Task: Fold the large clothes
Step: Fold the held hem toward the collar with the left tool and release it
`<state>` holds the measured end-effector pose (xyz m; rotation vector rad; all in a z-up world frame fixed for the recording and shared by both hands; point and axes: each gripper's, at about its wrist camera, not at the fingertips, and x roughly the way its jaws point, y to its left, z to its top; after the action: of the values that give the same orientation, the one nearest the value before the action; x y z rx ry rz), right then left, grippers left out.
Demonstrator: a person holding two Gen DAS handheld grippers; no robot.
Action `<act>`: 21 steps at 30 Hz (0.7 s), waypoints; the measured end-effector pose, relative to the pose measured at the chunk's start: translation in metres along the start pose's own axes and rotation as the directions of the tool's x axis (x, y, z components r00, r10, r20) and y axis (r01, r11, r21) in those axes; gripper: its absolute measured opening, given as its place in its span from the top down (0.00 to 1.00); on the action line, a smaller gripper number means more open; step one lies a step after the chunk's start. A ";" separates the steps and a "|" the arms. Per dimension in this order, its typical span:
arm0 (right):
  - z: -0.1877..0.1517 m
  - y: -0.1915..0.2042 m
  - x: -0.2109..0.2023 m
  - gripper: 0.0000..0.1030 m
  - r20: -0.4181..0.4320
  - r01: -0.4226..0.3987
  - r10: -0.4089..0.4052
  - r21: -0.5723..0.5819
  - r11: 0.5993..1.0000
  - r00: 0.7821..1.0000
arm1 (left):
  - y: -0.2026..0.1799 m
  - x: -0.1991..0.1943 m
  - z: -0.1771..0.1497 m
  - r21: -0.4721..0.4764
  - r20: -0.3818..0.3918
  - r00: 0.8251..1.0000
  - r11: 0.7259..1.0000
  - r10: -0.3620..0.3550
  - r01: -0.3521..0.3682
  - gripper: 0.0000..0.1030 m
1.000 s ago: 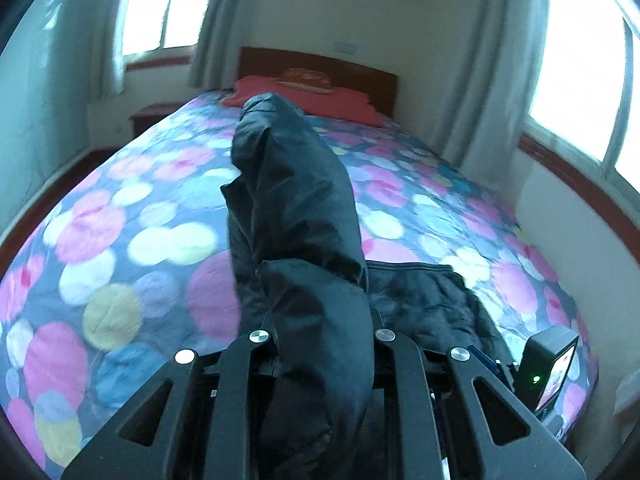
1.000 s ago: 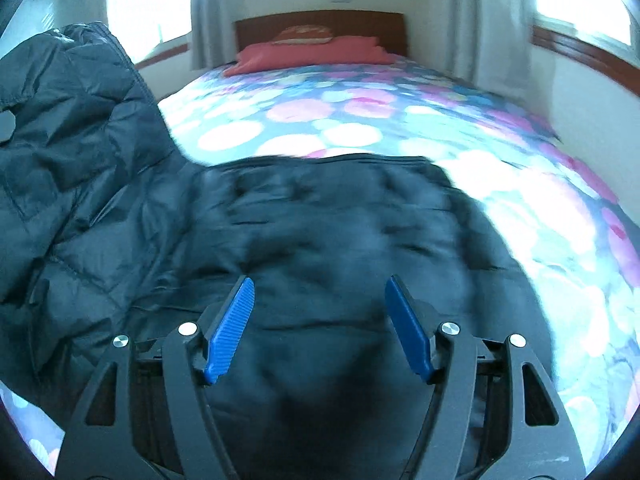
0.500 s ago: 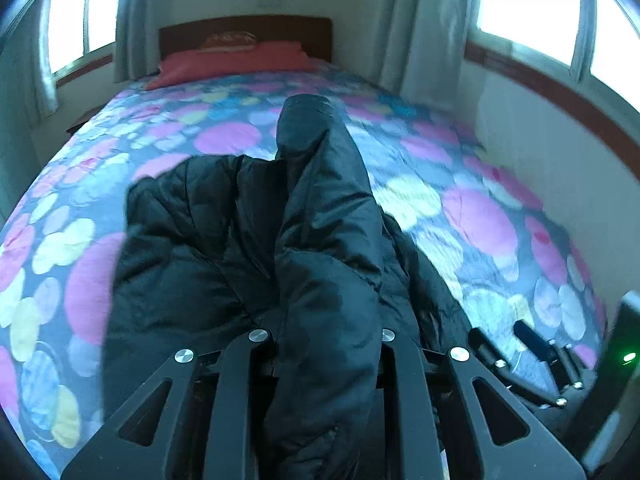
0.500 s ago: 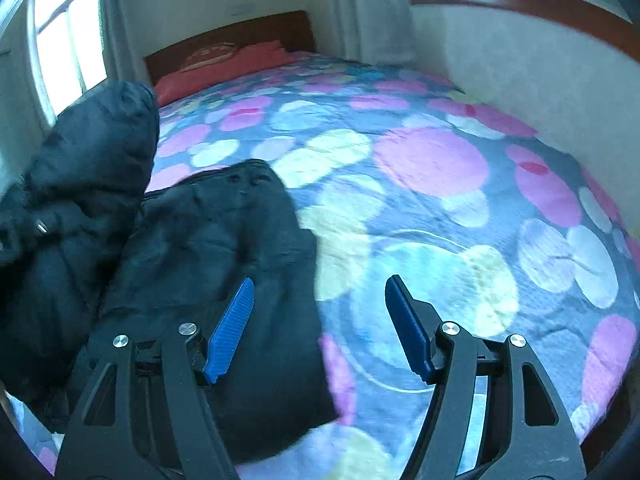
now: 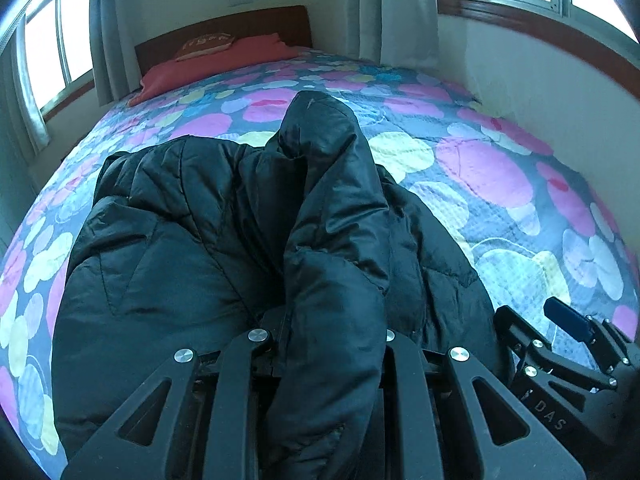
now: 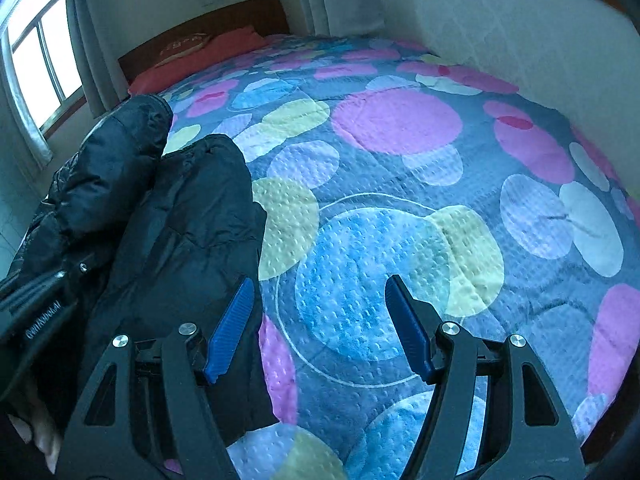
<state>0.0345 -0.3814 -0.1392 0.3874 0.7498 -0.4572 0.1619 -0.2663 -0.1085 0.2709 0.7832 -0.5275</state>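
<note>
A large black puffer jacket [image 5: 168,248] lies on the bed's dotted quilt [image 5: 480,168]. My left gripper [image 5: 328,344] is shut on a sleeve or edge of the jacket; the padded fabric drapes over the jaws and hides the fingertips. The jacket also shows at the left of the right wrist view [image 6: 180,240]. My right gripper [image 6: 320,328] is open and empty, its blue pads [image 6: 232,324] apart over the quilt just right of the jacket's edge. It also shows at the lower right of the left wrist view [image 5: 568,344].
The bed is against a white wall [image 6: 520,32] on the right. A red pillow [image 5: 216,68] and wooden headboard [image 5: 224,32] are at the far end. Windows with curtains [image 5: 400,8] stand behind. A hand [image 6: 36,436] shows at the lower left.
The left gripper has carried the held jacket part rightward over the jacket's body. The right gripper has moved right, off the jacket, and now hangs over bare quilt.
</note>
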 end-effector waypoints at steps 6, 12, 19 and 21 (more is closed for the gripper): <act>0.000 -0.003 -0.007 0.34 0.008 0.010 -0.010 0.001 1.000 1.000 | -0.006 -0.007 -0.002 0.033 0.019 0.999 0.999 0.038 -0.038 0.80; 0.000 -0.008 -0.021 0.34 0.027 0.034 -0.034 0.003 0.999 0.999 | -0.012 -0.023 0.000 0.043 0.044 0.999 0.999 0.027 -0.029 0.57; 0.001 -0.005 -0.041 0.34 0.057 0.053 -0.053 -0.007 0.999 0.997 | -0.013 -0.069 0.005 0.050 0.113 0.992 0.997 -0.062 0.056 0.45; 0.002 0.001 -0.046 0.34 0.066 0.053 -0.051 -0.018 0.998 0.996 | -0.004 -0.086 0.005 0.035 0.143 0.986 0.996 -0.082 0.078 0.45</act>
<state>0.0062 -0.3698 -0.1043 0.3339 0.7016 -0.5090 0.1123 -0.2414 -0.0420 0.2258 0.6481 -0.6279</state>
